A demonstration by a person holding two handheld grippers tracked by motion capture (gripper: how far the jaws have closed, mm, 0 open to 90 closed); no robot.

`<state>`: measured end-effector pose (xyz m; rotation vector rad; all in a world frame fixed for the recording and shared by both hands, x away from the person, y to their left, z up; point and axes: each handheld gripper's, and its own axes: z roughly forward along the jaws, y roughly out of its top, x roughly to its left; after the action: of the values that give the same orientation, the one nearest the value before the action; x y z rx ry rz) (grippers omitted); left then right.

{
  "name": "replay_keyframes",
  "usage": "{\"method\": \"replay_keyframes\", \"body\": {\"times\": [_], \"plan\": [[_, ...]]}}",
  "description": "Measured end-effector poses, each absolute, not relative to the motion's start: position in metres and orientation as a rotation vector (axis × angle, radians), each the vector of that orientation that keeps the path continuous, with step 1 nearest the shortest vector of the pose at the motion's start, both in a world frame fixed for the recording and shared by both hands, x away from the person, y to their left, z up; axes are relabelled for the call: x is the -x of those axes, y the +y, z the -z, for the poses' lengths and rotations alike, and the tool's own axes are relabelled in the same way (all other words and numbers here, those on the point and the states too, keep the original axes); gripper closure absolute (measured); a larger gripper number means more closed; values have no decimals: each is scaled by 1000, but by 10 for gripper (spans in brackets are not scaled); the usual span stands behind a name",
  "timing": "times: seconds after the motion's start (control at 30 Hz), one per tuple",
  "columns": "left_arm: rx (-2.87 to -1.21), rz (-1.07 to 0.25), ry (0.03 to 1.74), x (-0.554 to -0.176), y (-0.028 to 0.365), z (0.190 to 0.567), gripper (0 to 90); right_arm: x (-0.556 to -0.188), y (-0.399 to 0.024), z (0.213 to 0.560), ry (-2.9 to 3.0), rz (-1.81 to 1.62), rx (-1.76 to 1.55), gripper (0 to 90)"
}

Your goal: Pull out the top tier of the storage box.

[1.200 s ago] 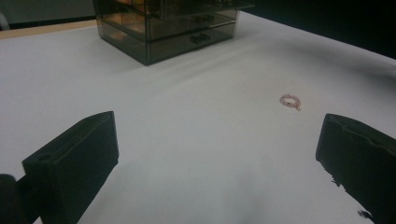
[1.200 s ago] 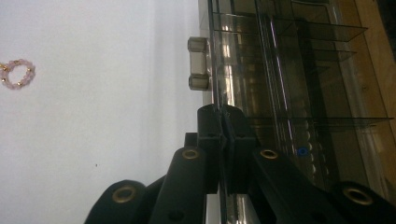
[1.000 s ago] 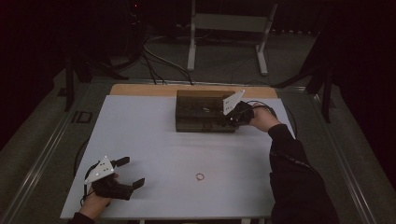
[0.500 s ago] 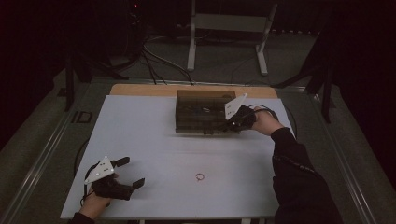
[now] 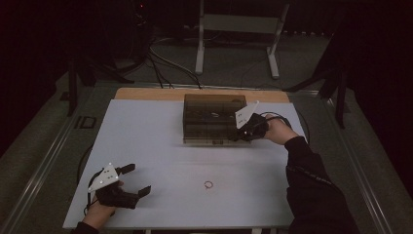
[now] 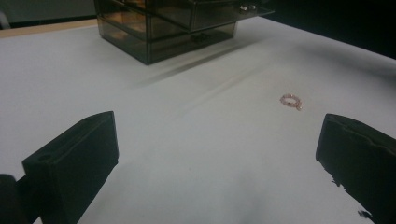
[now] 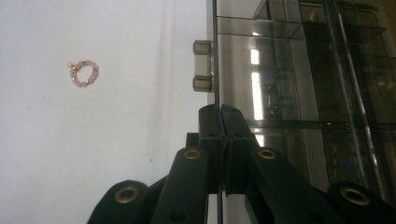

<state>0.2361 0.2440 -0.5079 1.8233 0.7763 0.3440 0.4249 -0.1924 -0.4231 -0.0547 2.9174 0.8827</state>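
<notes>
At the far side of the table (image 5: 146, 146), the drawer box (image 5: 214, 119) stands just beside the right gripper (image 5: 242, 132). Its jaws are pressed together, tips at the front edge of a drawer panel, near the knob (image 7: 202, 65); whether they pinch the thin panel edge or merely touch it, I cannot tell. Left gripper (image 5: 132, 181) rests near the table's front corner, jaws wide, nothing between them. Ring (image 5: 208, 185) lies on bare table, well apart from both.

Judgement: the box is smoked clear plastic, so stiff, light, slippery and liable to slide when a drawer is tugged. Best hold is the knob, not the panel edge. The ring is tiny, light and beaded; pinch across its band.

Contents: one small item shows dimly in an upper compartment, unidentifiable.
</notes>
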Motion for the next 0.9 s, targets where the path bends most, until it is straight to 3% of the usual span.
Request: {"method": "replay_keyframes", "body": {"times": [0.9], "plan": [[-1825,-349,776,-236,244,508,0,-421,-194,427,2890,-893,60,880]]}}
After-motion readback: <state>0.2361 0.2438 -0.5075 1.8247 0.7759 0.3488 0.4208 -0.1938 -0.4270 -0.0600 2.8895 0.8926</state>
